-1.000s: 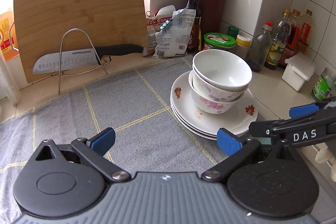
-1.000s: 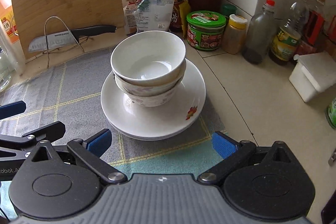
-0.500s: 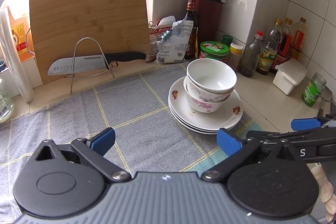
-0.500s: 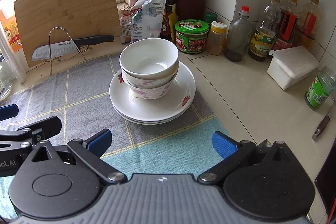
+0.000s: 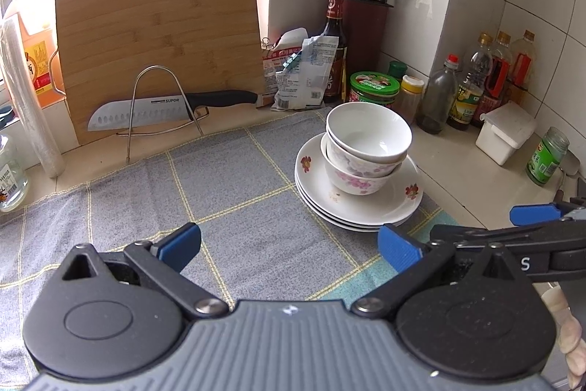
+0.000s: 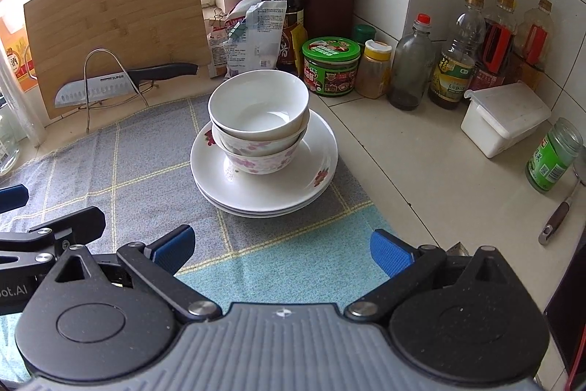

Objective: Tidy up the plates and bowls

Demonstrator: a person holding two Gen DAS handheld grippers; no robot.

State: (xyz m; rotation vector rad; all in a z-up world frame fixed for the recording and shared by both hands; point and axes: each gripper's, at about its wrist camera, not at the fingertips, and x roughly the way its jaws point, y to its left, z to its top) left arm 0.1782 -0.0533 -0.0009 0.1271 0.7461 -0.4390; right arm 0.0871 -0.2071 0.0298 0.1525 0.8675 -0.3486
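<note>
The right hand-held gripper (image 6: 281, 250) hangs with jaws wide apart and empty above the checked cloth (image 6: 146, 171); ahead, nested bowls (image 6: 260, 123) sit on stacked plates (image 6: 311, 167); the left hand-held gripper (image 6: 44, 218) shows at the left edge.

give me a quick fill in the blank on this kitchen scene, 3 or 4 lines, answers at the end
1. The bowls sit nested on a stack of ____.
2. The knife rests on a wire stand in front of the wooden ____ board.
3. The left gripper and the right gripper both have their jaws ____.
4. The plates rest on a checked ____ spread over the counter.

Missing words: plates; cutting; open; cloth
</note>
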